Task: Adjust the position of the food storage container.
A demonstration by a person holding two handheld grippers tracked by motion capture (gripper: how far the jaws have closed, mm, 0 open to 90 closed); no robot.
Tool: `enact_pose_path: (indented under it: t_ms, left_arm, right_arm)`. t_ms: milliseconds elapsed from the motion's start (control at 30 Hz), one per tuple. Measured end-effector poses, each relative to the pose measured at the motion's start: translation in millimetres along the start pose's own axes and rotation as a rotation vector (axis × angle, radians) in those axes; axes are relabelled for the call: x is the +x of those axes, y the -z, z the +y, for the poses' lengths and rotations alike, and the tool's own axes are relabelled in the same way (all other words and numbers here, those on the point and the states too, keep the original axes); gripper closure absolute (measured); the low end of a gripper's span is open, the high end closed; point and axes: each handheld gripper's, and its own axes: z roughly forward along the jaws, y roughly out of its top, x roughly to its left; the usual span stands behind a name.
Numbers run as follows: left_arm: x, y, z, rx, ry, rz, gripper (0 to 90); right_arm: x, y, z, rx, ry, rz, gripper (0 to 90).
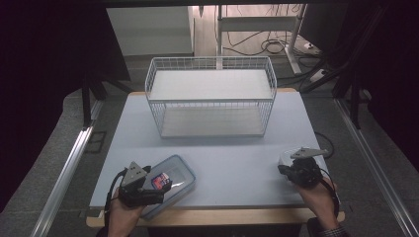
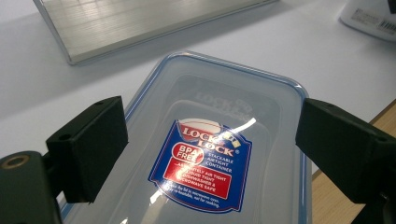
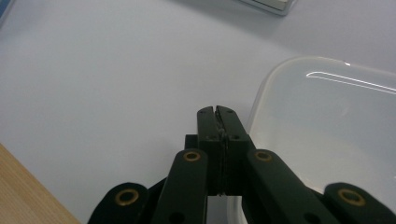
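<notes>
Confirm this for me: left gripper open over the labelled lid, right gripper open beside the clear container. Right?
Not quite: the right gripper is shut, not open. The right gripper view shows its fingers pressed together with nothing between them, just beside the clear container. The rest holds: the left gripper is open over the labelled lid.

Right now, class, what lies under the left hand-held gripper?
A clear lid with a blue rim and a Lock & Lock sticker, flat on the table. Whatever is beneath the lid is covered.
</notes>
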Motion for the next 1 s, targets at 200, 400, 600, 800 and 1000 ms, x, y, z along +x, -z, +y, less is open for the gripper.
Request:
enact_pose_path:
  t_ms: [200, 400, 600, 800, 1000]
  left_arm:
    - [2.7, 9.0, 1.0, -0.027, -0.009, -0.008, 10.0]
    - [5.0, 15.1, -2.2, -0.020, -0.030, 0.012, 15.0]
    - [8.3, 18.5, -5.5, -0.006, -0.020, 0.035, 21.9]
    - [17.0, 35.2, -16.1, -0.013, 0.031, 0.072, 50.5]
    - [29.7, 58.5, -35.7, 0.022, 0.117, 0.132, 79.8]
  right_arm:
    - [-0.4, -5.1, 7.1, -0.028, 0.013, -0.009, 89.0]
    - [-7.9, -20.3, 21.0, 0.007, 0.023, -0.032, 89.8]
    - [-16.2, -25.5, 28.4, 0.001, 0.010, -0.100, 89.8]
    - [-2.4, -23.7, 32.2, -0.041, 0.031, -0.058, 89.6]
    - [15.4, -28.2, 36.1, -0.052, 0.077, 0.003, 89.6]
